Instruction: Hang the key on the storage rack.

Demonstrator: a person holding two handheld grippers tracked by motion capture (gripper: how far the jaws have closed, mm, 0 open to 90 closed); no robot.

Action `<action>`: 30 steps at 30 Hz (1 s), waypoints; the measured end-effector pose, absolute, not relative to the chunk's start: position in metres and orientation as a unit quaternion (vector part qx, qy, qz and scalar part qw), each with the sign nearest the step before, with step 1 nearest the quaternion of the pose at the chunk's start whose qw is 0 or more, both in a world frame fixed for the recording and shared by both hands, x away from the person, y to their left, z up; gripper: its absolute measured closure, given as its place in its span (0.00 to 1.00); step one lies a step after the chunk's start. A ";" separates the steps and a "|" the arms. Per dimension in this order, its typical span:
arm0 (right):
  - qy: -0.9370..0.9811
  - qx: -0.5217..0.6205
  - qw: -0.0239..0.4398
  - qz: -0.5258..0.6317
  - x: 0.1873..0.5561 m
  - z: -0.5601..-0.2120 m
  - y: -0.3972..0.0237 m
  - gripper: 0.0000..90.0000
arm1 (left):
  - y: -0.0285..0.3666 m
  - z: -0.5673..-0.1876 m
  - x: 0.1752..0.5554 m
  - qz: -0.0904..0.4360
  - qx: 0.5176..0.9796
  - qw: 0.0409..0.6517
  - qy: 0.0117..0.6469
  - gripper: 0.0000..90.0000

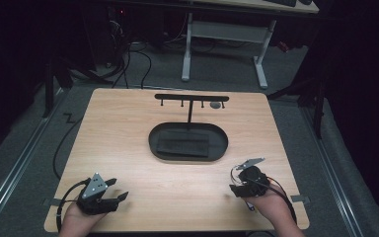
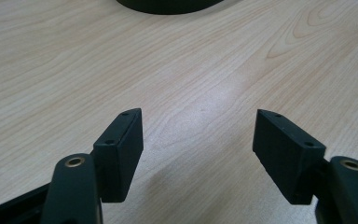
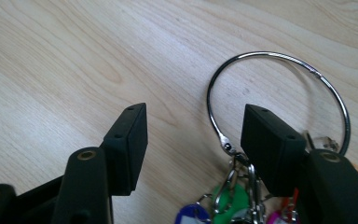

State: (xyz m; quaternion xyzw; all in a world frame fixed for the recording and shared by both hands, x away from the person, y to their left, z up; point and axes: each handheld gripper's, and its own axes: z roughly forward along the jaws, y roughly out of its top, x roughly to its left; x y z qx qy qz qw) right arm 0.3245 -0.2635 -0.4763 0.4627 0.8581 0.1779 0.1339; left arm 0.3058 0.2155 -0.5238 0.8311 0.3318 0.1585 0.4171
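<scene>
Over at the near left corner of the table point(image 1: 128, 123), the left gripper point(image 1: 117, 190) is resting low in the person's left hand point(image 1: 76, 222), its jaws standing wide apart with nothing but bare wood between them; the left gripper view is showing them point(image 2: 198, 149) spread over the grain, with the dark edge of the tray point(image 2: 168, 5) lying well beyond. In the middle of the table, that black oval tray point(image 1: 154, 143) is sitting with a dark flat pad point(image 1: 183, 142) lying inside it, and a black T-shaped rack point(image 1: 191, 97) is standing upright just behind, small pegs hanging under its crossbar. Moving to the near right, the right gripper point(image 1: 234, 190) is sitting in the person's right hand point(image 1: 271, 207), pointing down toward the tabletop. Its jaws are standing partly open and are not gripping anything. In the right gripper view the gripper point(image 3: 193, 135) is hovering over a bunch of keys: the big metal ring point(image 3: 279, 58) is lying flat on the wood, one side of it running between the jaws and the rest curving behind the right-hand jaw, while coloured key tags point(image 3: 228, 198) are bunching up just beneath.
</scene>
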 end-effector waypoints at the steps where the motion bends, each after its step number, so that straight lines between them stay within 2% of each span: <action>1: 0.862 0.459 0.131 0.169 0.327 -0.475 -0.263 0.47 | 0.215 -0.524 0.306 0.158 0.832 0.416 0.330 0.38; 7: 0.884 0.434 0.135 0.107 0.343 -0.470 -0.259 0.49 | 0.216 -0.521 0.302 0.168 0.834 0.416 0.321 0.38; 12: 0.898 0.416 0.117 0.079 0.353 -0.474 -0.256 0.53 | 0.216 -0.521 0.301 0.168 0.837 0.412 0.318 0.38; 16: 0.908 0.400 0.106 0.057 0.357 -0.476 -0.253 0.62 | 0.218 -0.521 0.300 0.171 0.838 0.410 0.316 0.38; 21: 0.914 0.393 0.100 0.028 0.360 -0.484 -0.251 0.68 | 0.221 -0.522 0.298 0.169 0.837 0.412 0.319 0.39; 27: 0.913 0.394 0.104 0.032 0.359 -0.486 -0.253 0.93 | 0.224 -0.522 0.296 0.170 0.838 0.409 0.319 0.40; 30: 0.914 0.391 0.098 0.037 0.359 -0.481 -0.251 0.94 | 0.225 -0.523 0.296 0.171 0.839 0.407 0.319 0.40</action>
